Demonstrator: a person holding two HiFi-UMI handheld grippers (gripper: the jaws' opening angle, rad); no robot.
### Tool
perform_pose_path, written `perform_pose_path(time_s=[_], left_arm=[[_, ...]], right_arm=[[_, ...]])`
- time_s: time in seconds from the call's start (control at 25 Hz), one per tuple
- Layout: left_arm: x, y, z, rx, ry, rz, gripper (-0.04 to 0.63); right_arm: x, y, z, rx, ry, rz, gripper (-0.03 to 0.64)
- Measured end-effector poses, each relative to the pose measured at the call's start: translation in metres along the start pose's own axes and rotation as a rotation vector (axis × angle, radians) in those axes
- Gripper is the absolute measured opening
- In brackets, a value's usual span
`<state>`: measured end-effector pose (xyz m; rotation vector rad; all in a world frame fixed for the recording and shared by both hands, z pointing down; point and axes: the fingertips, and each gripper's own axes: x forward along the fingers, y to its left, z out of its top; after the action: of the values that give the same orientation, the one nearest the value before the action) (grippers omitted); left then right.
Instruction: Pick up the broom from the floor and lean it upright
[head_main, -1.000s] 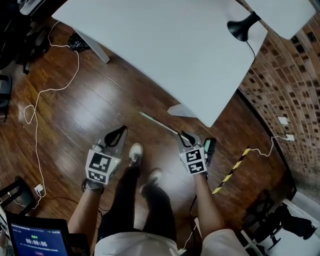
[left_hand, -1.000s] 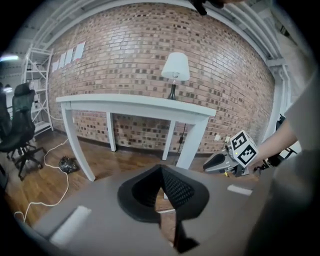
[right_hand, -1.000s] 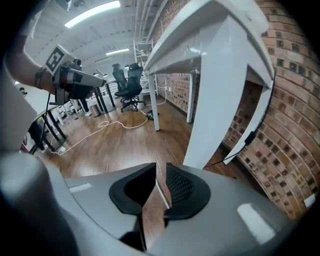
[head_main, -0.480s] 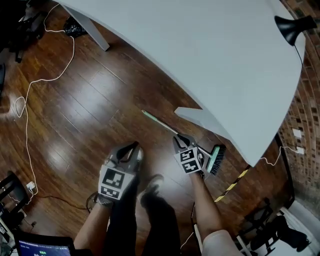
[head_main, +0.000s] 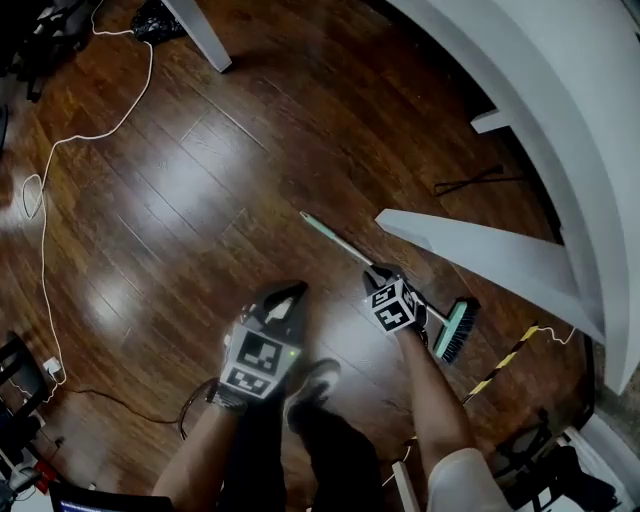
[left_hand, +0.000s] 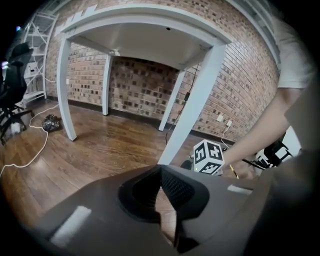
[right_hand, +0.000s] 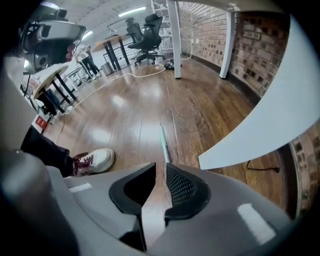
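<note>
The broom lies flat on the wooden floor, its pale green handle (head_main: 335, 240) running to a green brush head with black bristles (head_main: 456, 331) near the white table leg. My right gripper (head_main: 378, 272) hangs low over the handle's middle, pointing steeply down. Its jaws are open by a narrow gap with only floor showing between them. In the right gripper view the handle (right_hand: 162, 141) runs away from the tips of that gripper (right_hand: 161, 170). My left gripper (head_main: 290, 290) hovers to the left of the broom, apart from it, and its fingertips meet with nothing held (left_hand: 160, 170).
A slanted white table leg (head_main: 470, 250) stands just right of the broom, under the white tabletop (head_main: 600, 120). Yellow-black tape (head_main: 505, 362) lies past the brush head. The person's white shoe (right_hand: 95, 161) is beside the left gripper. A white cable (head_main: 60, 170) trails at the far left.
Both grippers have dropped towards the floor. The right one has come down close over the broom handle. The head view has tipped lower, so the tabletop slid off to the upper right.
</note>
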<state>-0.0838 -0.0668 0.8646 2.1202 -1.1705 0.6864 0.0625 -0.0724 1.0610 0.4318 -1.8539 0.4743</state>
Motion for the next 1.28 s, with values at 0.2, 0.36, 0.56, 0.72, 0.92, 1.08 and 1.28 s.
perform_pose_path(time_s=[0.2, 0.36, 0.56, 0.72, 0.92, 1.08, 1.28], left_arm=[[0.026, -0.003, -0.039, -0.005, 0.020, -0.025, 0.000], [0.036, -0.012, -0.080, 0.004, 0.054, -0.064, 0.000], [0.052, -0.013, -0.123, 0.041, 0.092, -0.106, 0.000], [0.059, -0.015, -0.141, 0.041, 0.107, -0.120, 0.000], [0.058, -0.020, -0.148, 0.040, 0.114, -0.134, 0.000], [0.058, -0.020, -0.152, 0.046, 0.120, -0.141, 0.000], [0.060, -0.023, -0.159, 0.048, 0.141, -0.150, 0.000]], right_arm=[[0.048, -0.011, -0.026, -0.002, 0.063, -0.022, 0.084], [0.083, -0.017, -0.049, -0.089, 0.148, -0.060, 0.084], [0.126, -0.025, -0.064, -0.121, 0.188, -0.093, 0.086], [0.143, -0.023, -0.069, -0.095, 0.179, -0.099, 0.087], [0.145, -0.029, -0.072, -0.084, 0.171, -0.136, 0.081], [0.146, -0.032, -0.068, -0.108, 0.164, -0.151, 0.086], [0.144, -0.031, -0.063, -0.128, 0.151, -0.144, 0.114]])
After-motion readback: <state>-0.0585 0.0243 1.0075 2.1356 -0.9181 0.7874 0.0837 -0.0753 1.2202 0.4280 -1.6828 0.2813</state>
